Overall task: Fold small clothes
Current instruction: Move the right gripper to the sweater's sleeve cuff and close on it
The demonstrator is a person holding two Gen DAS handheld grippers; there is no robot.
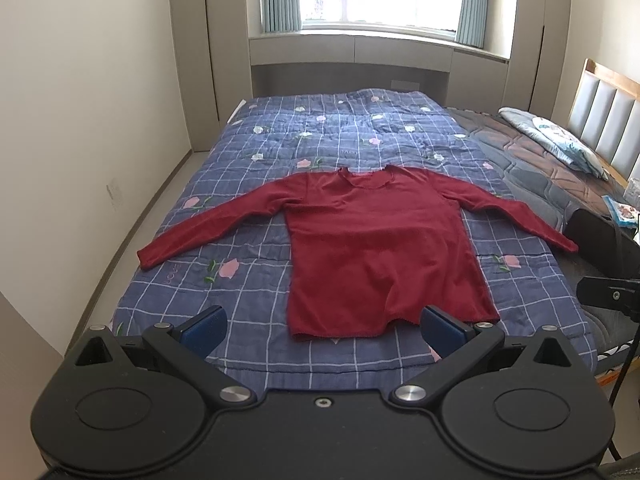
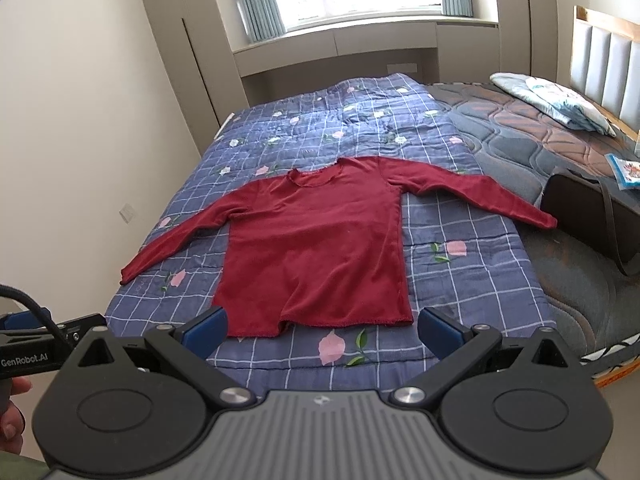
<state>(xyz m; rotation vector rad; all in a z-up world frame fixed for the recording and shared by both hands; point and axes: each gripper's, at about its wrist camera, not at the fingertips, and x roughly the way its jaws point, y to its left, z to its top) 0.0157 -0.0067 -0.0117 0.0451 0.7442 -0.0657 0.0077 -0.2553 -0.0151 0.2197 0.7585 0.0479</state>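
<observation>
1. Bed: fills the room's middle, w/ a blue checked floral quilt over its left part and bare mattress toward 3 o'clock. Soft, springy base, so anything pressed into it will sink a bit.
2. Red long-sleeved top: lies flat, face up, on the quilt's centre, neckline at 12 o'clock, hem at 6, nearest both cameras. Sleeves splayed out toward 9 and 3 o'clock; the 3 o'clock cuff reaches the quilt's edge.
3. Handling (judgement): thin knit, light, limp, prob. stretchy. Won't hold shape when lifted; will sag and drag on the quilt. Not fragile, not slippery.
4. Where to grab (judgement): pinch a single edge, e.g. cuff or shoulder seam for sleeve folds, then hem corners. Hem is slightly rumpled near the middle, so take care not to catch the quilt too.
5. Left gripper: fingers spread wide, holding nothing, above the hem at 6 o'clock.
6. Right gripper: fingers likewise spread apart, empty, short of the hem.
</observation>
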